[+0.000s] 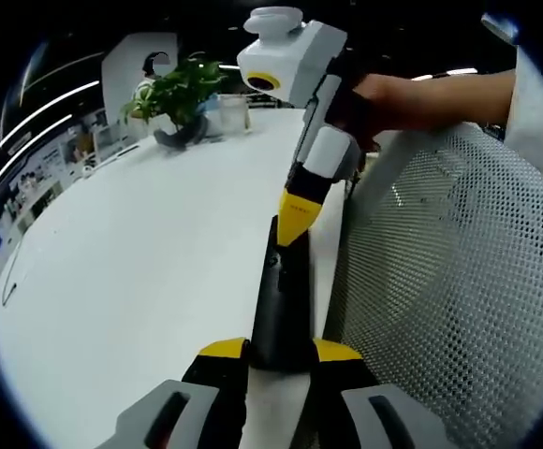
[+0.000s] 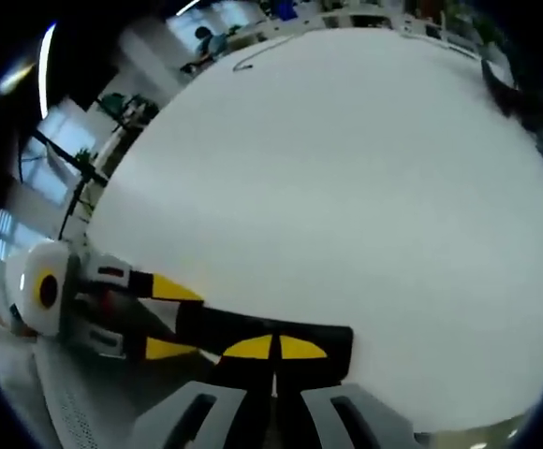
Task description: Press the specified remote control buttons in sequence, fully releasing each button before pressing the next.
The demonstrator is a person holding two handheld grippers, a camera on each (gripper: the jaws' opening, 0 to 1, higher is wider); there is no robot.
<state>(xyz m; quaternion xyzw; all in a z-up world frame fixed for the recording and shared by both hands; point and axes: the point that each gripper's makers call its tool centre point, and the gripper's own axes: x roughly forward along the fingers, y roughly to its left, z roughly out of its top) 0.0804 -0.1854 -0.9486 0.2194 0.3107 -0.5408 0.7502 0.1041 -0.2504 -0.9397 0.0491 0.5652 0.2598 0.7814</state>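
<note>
We cannot make out any buttons on the slim black remote control [image 1: 281, 309], which lies edge-on along the white bench [image 1: 140, 281]. The left claw [image 1: 281, 360] is clamped on its near end; the right claw [image 1: 295, 224], yellow tips pressed together, touches its top at 12 o'clock. A grey mesh chair back [image 1: 449, 281] stands at 3 o'clock, and a green potted plant [image 1: 183, 94] sits at 11 o'clock.

Black remote control [image 1: 281, 309] flat along white table edge.

left gripper [image 1: 281, 360] jaws clamped on remote [image 1: 281, 309], right gripper [image 2: 273, 348] jaws together, tips down
</note>
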